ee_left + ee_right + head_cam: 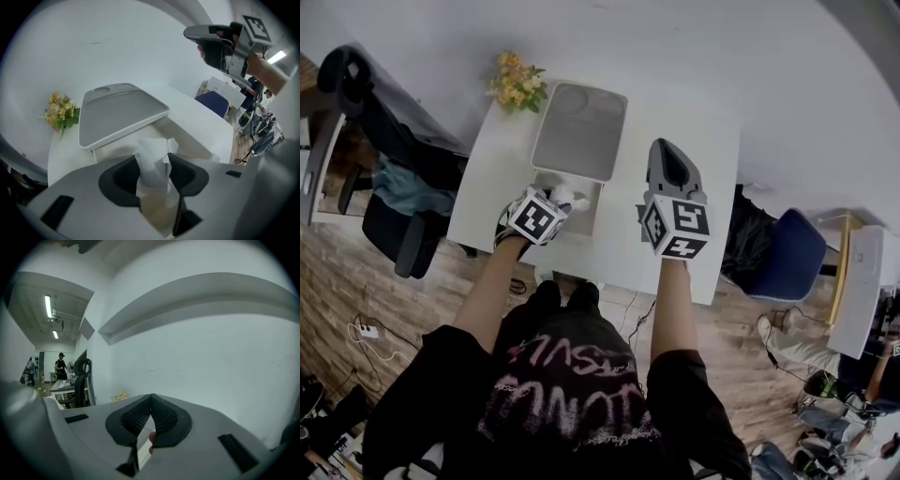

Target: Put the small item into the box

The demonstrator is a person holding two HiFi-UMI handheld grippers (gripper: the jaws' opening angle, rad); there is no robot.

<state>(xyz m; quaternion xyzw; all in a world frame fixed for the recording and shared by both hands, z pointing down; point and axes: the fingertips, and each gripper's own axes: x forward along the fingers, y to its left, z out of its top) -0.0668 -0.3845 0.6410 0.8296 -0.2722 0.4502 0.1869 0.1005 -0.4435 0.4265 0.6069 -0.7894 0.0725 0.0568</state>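
A crumpled white paper (151, 164) stands up between the jaws of my left gripper (152, 178), which is shut on it. In the head view that gripper (561, 201) points steeply down, with the paper (567, 196) over the open white box (592, 208). The box's grey lid (579, 131) is tilted back toward the wall. From the left gripper view the lid (119, 112) lies just beyond the paper, with the box's pale wall (192, 136) beside it. My right gripper (673, 167) hovers level to the right of the box, shut and empty, its tips (151, 398) touching.
The box sits on a small white table (502, 178) against a white wall. A bunch of yellow flowers (516, 84) lies at the table's far left corner. A black office chair (384, 159) stands to the left and a blue chair (792, 253) to the right.
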